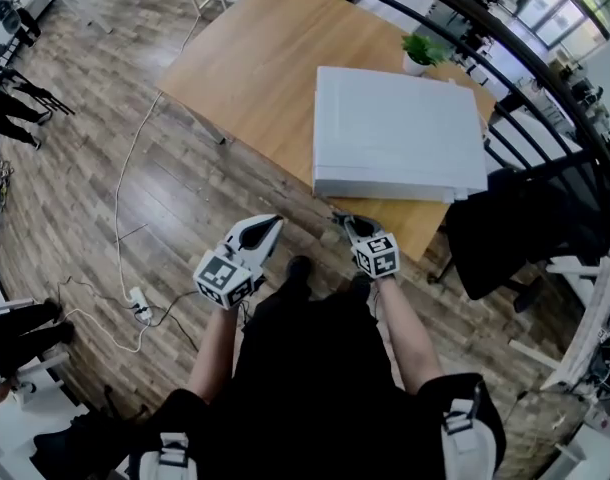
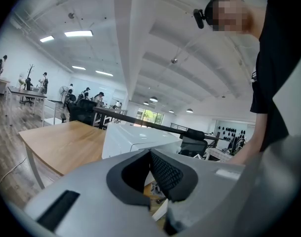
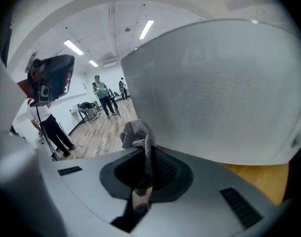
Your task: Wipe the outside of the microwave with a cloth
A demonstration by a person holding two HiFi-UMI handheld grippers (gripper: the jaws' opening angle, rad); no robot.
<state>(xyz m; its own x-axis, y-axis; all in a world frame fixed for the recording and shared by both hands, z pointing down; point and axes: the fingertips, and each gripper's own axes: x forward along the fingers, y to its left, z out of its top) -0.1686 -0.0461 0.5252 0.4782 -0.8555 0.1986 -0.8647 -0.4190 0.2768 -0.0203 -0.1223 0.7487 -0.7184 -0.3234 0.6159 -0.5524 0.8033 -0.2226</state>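
Note:
The white microwave (image 1: 395, 133) stands at the near right end of the wooden table (image 1: 245, 78); I look down on its top. My right gripper (image 1: 353, 226) hangs just below the microwave's near face, shut on a grey knitted cloth (image 3: 137, 132). In the right gripper view the microwave (image 3: 214, 98) fills the upper right, very close, and the cloth bunches up above the jaws. My left gripper (image 1: 270, 226) is held lower left, off the table's edge, shut with nothing in it. In the left gripper view the microwave (image 2: 135, 137) shows ahead on the table (image 2: 61, 142).
A small potted plant (image 1: 420, 53) stands behind the microwave. A black chair (image 1: 525, 223) is to the right, beside a dark railing (image 1: 545, 68). A white cable and power strip (image 1: 137, 303) lie on the wooden floor at left. People stand in the distance.

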